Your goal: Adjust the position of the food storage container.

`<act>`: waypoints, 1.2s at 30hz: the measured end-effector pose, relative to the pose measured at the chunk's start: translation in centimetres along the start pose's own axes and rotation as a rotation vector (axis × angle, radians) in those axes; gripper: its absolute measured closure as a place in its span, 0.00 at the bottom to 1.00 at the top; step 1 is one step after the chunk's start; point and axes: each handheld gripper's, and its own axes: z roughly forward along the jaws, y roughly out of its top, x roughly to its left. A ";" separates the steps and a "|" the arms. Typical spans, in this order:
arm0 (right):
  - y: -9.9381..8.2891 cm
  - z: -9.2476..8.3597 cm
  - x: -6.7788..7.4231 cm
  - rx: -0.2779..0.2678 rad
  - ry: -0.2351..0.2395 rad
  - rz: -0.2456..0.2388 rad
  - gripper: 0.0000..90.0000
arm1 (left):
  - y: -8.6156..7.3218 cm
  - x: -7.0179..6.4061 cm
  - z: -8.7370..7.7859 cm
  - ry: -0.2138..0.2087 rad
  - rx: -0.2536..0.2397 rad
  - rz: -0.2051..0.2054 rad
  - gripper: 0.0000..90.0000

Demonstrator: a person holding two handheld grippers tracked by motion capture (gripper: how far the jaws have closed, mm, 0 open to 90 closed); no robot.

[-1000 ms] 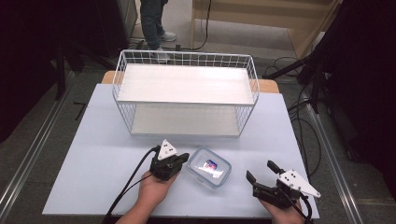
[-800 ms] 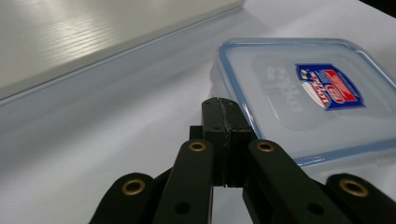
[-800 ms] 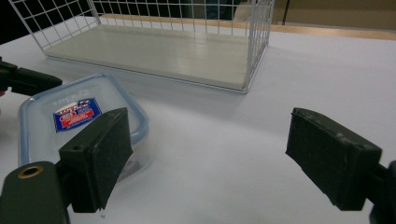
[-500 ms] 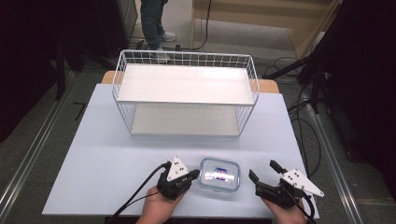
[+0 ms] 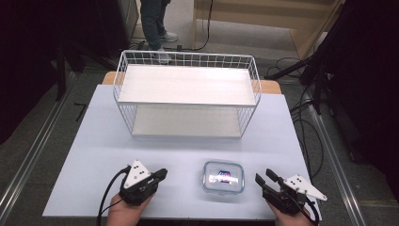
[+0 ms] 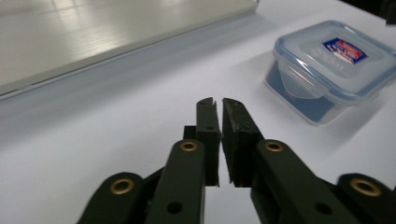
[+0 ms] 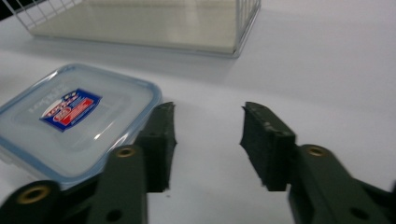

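Clear lidded container (image 5: 223,176) (blue-red label, perhaps empty), left tongs (image 6: 218,103) closed, right tongs (image 7: 208,122) agape

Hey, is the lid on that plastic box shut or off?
Shut. The lid sits flat on the box, its side flap folded down. Neither gripper touches it.

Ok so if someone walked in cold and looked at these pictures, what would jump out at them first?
Probably the white wire rack with two shelves, standing across the far half of the table. Next, the small clear food container with a blue-rimmed lid and red-and-blue label, sitting near the front edge between the left tool, shut, and the right tool, open.
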 end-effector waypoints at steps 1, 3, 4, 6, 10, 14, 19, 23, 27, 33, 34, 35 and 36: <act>0.0 0.0 0.0 0.000 0.000 0.000 0.64 | 0.0 0.0 0.0 0.000 0.000 0.000 0.91; 0.0 0.5 0.5 0.045 -0.003 0.004 0.79 | 0.1 0.4 -0.2 0.000 -0.012 0.005 0.86; 0.1 0.8 0.9 0.072 -0.015 0.005 0.91 | 0.2 0.5 -0.3 -0.003 -0.016 -0.001 0.76; 0.1 1.1 1.2 0.094 -0.018 -0.001 0.98 | 0.4 0.6 -0.5 -0.006 -0.043 -0.006 0.67; -0.1 2.6 2.2 0.185 -0.008 -0.014 1.00 | 0.4 0.6 -0.8 -0.006 -0.060 -0.020 0.53; -0.3 3.1 2.8 0.212 0.016 -0.027 1.00 | 0.4 0.9 -1.1 -0.007 -0.064 -0.040 0.48; -0.3 3.6 3.3 0.226 0.036 -0.038 1.00 | 0.3 1.3 -1.6 -0.012 -0.072 -0.072 0.45; -0.3 4.0 3.9 0.229 0.055 -0.036 1.00 | 0.2 1.8 -1.9 -0.027 -0.080 -0.109 0.43; -0.3 4.7 4.8 0.240 0.079 -0.051 1.00 | 0.1 2.1 -2.0 -0.030 -0.082 -0.125 0.42; 0.0 5.6 5.8 0.240 0.097 -0.061 1.00 | 0.0 2.3 -1.8 -0.036 -0.075 -0.131 0.41; 0.1 6.0 6.4 0.240 0.104 -0.072 1.00 | 0.0 2.3 -1.8 -0.036 -0.074 -0.129 0.40; 0.1 6.1 6.6 0.241 0.109 -0.074 1.00 | 0.0 2.3 -1.8 -0.037 -0.073 -0.128 0.40; 0.1 6.1 6.6 0.241 0.109 -0.074 1.00 | 0.0 2.3 -1.8 -0.037 -0.071 -0.127 0.40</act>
